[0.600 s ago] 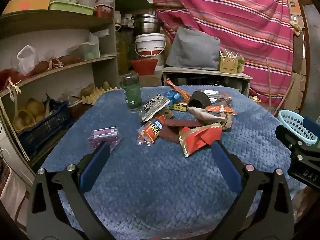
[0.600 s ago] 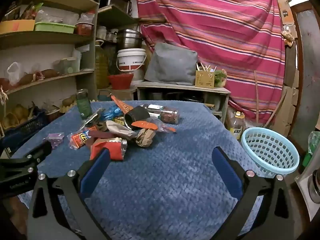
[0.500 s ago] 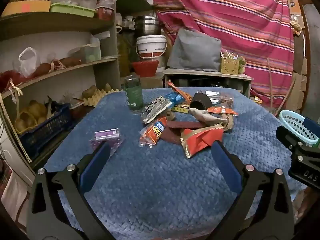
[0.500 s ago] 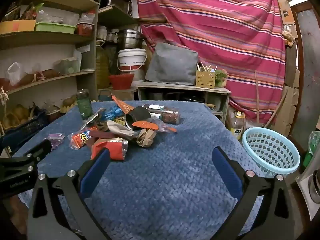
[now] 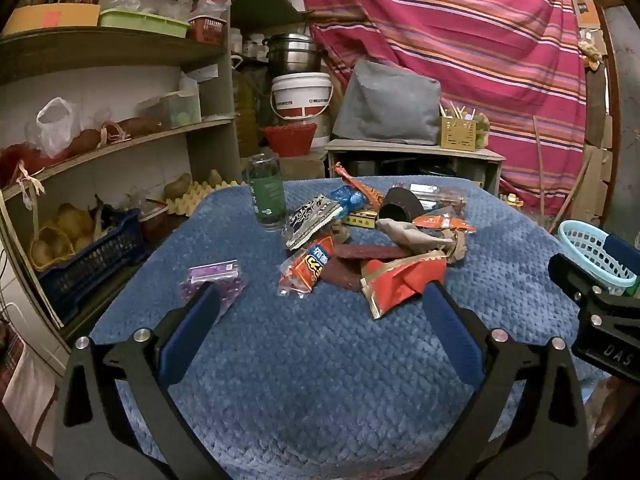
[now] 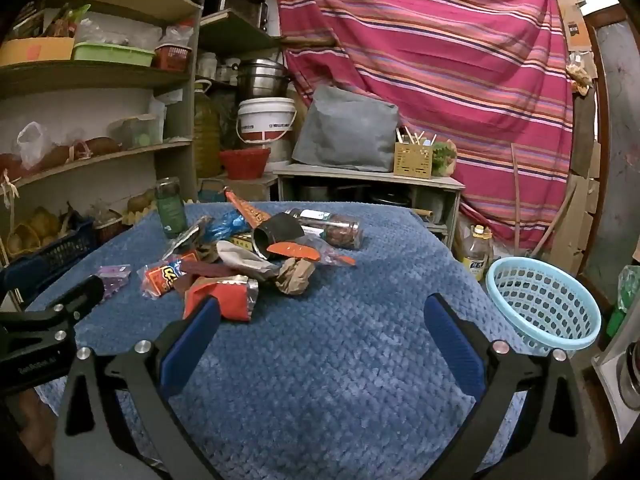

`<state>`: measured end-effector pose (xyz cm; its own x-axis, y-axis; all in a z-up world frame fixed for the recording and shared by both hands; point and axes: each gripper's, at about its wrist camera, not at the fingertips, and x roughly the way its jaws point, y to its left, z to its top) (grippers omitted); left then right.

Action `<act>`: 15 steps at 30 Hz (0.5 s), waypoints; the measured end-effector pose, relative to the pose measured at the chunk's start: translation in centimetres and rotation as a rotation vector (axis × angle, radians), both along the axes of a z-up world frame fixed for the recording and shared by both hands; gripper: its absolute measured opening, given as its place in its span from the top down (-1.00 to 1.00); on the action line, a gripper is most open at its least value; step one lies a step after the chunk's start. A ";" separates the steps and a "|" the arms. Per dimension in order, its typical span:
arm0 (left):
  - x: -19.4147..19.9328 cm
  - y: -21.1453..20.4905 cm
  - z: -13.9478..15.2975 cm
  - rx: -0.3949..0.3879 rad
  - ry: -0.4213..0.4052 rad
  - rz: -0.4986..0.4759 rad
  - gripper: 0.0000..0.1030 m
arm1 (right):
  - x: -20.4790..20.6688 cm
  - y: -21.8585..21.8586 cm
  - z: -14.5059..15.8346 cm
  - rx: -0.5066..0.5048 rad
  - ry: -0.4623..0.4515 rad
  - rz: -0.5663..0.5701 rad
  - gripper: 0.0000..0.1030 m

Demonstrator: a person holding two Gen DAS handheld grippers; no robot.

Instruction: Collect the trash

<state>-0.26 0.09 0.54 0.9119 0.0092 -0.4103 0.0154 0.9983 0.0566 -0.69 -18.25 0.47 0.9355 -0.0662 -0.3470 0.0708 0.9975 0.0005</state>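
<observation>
A heap of wrappers lies mid-table on the blue cloth: a red foil packet, an orange snack bag, a crumpled brown paper, a dark cup on its side. A purple pouch lies apart at the left. My left gripper is open over bare cloth just short of the heap, nothing between its fingers. My right gripper is open too, nearer the table's right side. A light-blue basket stands off the table's right edge.
A green bottle stands upright behind the heap; a clear jar lies on its side. Cluttered shelves with a blue crate run along the left. A low bench with a grey bag and striped cloth stand behind.
Both grippers have crept slightly forward toward the heap; the trash sits a little nearer in both views. Both sets of jaws stay wide.
</observation>
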 end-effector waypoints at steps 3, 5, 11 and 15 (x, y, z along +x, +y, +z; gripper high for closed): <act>-0.1 0.0 0.0 0.000 0.001 -0.001 -0.90 | 0.0 0.0 0.0 -0.002 -0.001 0.000 -0.93; 0.1 0.0 0.0 0.000 0.000 -0.002 -0.90 | 0.0 0.1 0.1 -0.004 0.001 0.001 -0.93; 0.2 -0.2 -0.1 -0.004 0.000 -0.005 -0.90 | -0.1 0.1 0.1 -0.007 -0.005 0.001 -0.93; 0.2 -0.2 0.0 -0.005 -0.001 -0.005 -0.90 | -0.1 0.1 0.0 -0.009 -0.005 0.004 -0.93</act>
